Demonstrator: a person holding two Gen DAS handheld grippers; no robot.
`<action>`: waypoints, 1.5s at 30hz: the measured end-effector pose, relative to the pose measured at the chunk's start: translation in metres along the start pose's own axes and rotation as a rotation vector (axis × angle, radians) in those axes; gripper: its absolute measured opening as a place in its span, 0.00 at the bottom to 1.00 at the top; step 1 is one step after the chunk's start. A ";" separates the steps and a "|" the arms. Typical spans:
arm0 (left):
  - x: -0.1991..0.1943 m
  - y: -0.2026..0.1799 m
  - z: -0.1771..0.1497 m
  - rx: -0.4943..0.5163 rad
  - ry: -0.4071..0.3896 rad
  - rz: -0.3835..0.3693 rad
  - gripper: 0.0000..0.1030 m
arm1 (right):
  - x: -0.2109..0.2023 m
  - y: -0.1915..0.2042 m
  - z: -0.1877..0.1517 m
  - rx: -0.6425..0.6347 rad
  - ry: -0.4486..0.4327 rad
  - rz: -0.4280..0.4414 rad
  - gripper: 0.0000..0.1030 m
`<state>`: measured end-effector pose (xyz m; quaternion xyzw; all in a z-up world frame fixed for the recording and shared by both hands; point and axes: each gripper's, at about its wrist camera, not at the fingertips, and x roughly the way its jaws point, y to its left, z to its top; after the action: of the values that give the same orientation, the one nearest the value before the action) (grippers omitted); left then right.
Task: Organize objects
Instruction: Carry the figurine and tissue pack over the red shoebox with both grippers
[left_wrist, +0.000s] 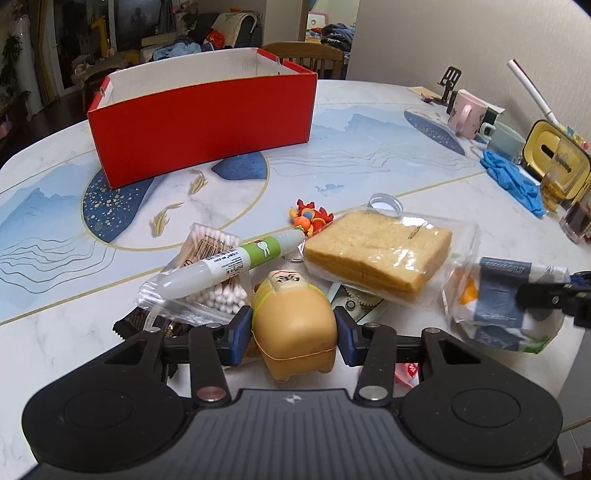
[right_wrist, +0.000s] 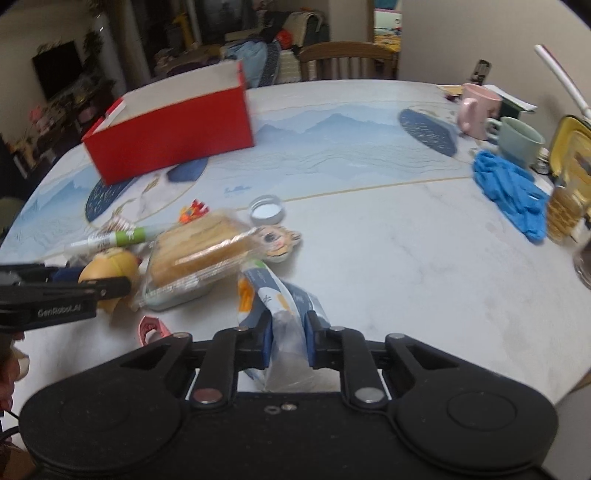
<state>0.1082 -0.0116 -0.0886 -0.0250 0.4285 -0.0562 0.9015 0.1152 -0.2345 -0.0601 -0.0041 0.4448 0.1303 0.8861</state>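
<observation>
The red box (left_wrist: 199, 122) stands open-topped at the far left of the bench (left_wrist: 369, 147), well apart from the clutter heaped at the near edge; judging by the task, it is where the loose things belong. Stiff cardboard walls, light, likely to slide if bumped.

Next in size is the bagged bread (left_wrist: 376, 254), in the middle of the heap. It looks soft and crushable inside slick film, so it is best taken by the loose bag edge or with a gentle squeeze across the slices.

To its right, the snack packet (right_wrist: 280, 310) is pinched in the right tool (right_wrist: 288, 343), whose jaws are nearly closed on the thin wrapper. It seems light and limp, prone to flop and slip; the grip sits at one end, so the rest hangs free.

The cotton swab pack (left_wrist: 207, 280) lies left of the bread, with a white and green tube (left_wrist: 229, 262) lying across it, round and apt to roll.

Nearest, the tan squishy toy (left_wrist: 295, 332) sits between the blue pads (left_wrist: 240, 336) of the left tool (left_wrist: 295, 339), jaws partly closed and pressing its sides. It looks light, soft and springy, so a hold across its wide body is sensible.

Small bits lie beyond: an orange crab toy (left_wrist: 310, 218) and a jar lid (right_wrist: 266, 210).
</observation>
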 end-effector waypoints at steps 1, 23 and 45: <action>-0.003 0.001 0.000 -0.005 -0.003 -0.006 0.44 | -0.004 -0.002 0.001 0.009 -0.008 -0.004 0.16; -0.052 0.015 0.052 -0.036 -0.110 -0.060 0.44 | -0.034 0.011 0.094 -0.028 -0.218 0.115 0.12; -0.015 0.074 0.185 0.013 -0.173 0.092 0.44 | 0.046 0.078 0.249 -0.193 -0.311 0.256 0.12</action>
<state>0.2481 0.0630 0.0328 -0.0041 0.3494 -0.0152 0.9368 0.3190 -0.1184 0.0627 -0.0121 0.2850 0.2828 0.9158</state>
